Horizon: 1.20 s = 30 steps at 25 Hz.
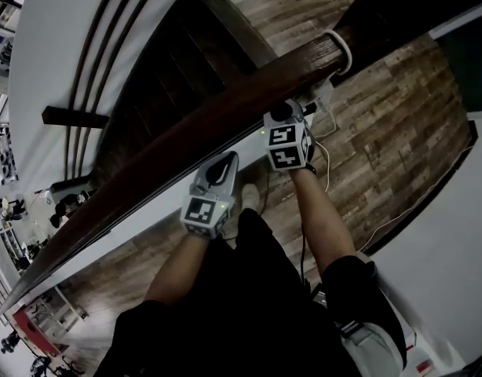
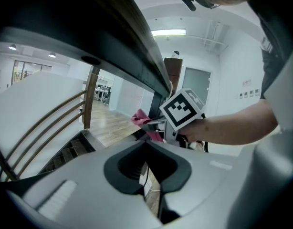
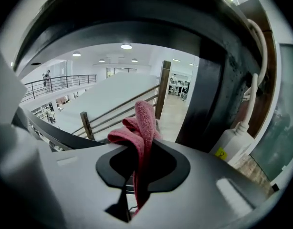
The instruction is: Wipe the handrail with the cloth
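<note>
The right gripper (image 3: 139, 151) has its jaws squeezed tight on the pink cloth (image 3: 142, 125), which sticks up right under the dark wooden handrail (image 1: 225, 108) near its far right end. The left gripper (image 1: 223, 167) is on the near side of the handrail, a little to the left of the right one. Its jaws are pressed together with nothing between them.

Cloth (image 3: 139, 123): pink-red, plain, no pattern.
Handrail (image 1: 225, 108): dark brown.
Floor (image 1: 398, 132): grey-brown planks with wood grain.
Left gripper (image 2: 147, 168) and right gripper (image 3: 142, 168): light grey bodies, black lining round the jaws.
Cube (image 1: 288, 148): black-and-white square markers.
Cable (image 1: 345, 49): white.
Shorts (image 1: 249, 305): black.
</note>
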Motion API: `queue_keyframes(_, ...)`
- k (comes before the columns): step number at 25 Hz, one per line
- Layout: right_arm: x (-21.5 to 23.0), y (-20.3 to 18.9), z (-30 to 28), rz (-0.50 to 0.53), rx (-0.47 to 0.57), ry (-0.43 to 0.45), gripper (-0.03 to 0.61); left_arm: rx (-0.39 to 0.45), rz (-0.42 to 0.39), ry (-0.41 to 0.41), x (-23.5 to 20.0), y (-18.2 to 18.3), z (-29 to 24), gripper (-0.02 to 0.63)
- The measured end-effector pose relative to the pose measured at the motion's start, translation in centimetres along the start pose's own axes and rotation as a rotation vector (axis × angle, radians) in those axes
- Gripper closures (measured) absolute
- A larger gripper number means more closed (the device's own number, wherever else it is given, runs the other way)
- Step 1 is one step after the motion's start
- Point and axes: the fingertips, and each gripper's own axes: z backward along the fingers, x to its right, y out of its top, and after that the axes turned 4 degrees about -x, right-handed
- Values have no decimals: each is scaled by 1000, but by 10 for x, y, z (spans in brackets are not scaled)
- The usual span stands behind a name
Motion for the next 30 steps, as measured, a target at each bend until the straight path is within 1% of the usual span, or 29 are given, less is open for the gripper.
queue_keyframes(4, -10, 0, 1, 6, -15, 46, 528, 4, 42, 46, -13, -4, 9, 614)
queue_keyframes(7, -28, 0, 4, 12, -27, 100, 528, 19, 73, 65, -19, -3, 13, 614)
queue_keyframes(10, -47, -4, 5, 49, -34, 135, 528, 33, 101, 83, -25, -4, 20, 614)
queue_keyframes(13, -61, -9, 7, 89, -36, 150, 528, 35, 113, 117, -33, -9, 31, 614)
queue_keyframes(18, -88, -14, 8, 113, -52, 186, 528, 59, 143, 174, -49, -14, 55, 614)
queue_keyframes(23, -113, -15, 10, 153, -65, 202, 528, 59, 172, 239, -65, -21, 76, 614)
queue_keyframes(30, -145, -13, 16, 201, -68, 227, 528, 58, 262, 304, -80, -36, 105, 614)
